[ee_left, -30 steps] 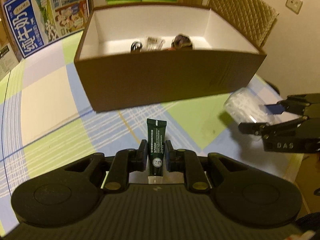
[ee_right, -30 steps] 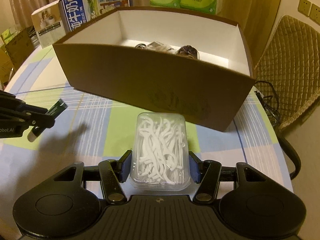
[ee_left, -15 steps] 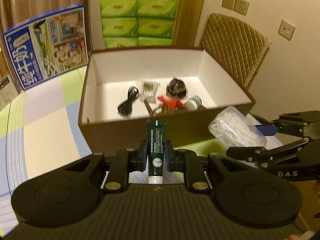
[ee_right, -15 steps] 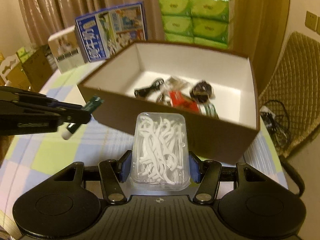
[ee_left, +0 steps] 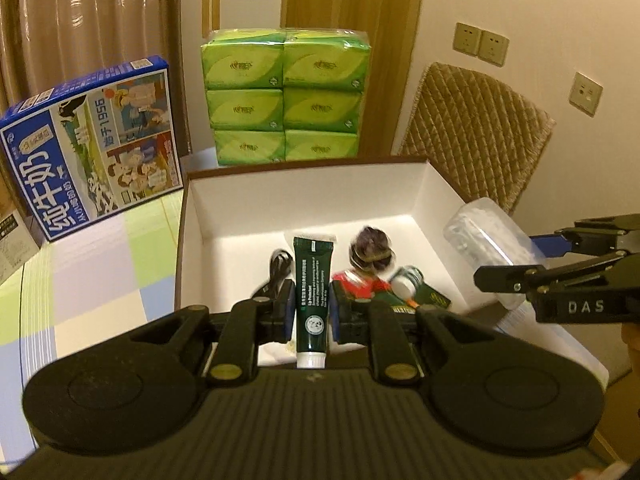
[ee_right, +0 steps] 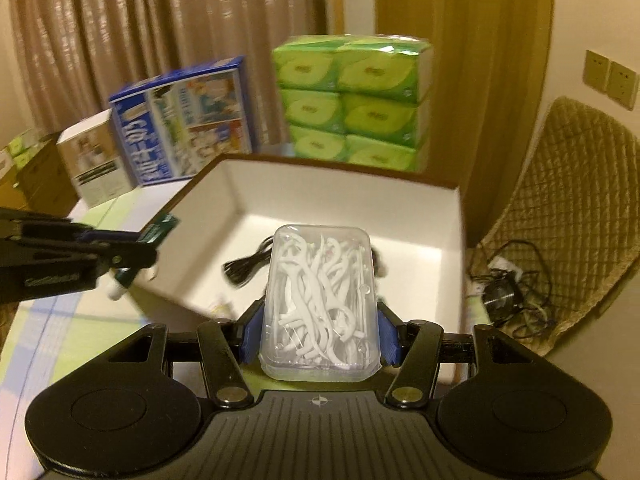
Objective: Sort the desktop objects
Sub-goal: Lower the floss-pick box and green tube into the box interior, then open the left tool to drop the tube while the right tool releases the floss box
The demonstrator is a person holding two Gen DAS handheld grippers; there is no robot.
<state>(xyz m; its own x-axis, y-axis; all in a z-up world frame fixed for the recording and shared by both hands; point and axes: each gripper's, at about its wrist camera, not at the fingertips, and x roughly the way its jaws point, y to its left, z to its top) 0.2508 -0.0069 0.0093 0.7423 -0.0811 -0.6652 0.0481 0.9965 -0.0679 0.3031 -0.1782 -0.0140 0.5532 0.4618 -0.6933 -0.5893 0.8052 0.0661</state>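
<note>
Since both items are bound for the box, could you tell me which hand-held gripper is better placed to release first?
Probably the left hand-held gripper: its green tube appears over the box interior, while the right's floss-pick case appears near the box's right wall.

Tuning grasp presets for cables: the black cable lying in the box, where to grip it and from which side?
Probably from straight above, jaws across the bundled middle of the black cable. It lies flat on the floor of the box, whose tall walls block a side approach. The bundle is its thickest part, and its left side looks bare.
</note>
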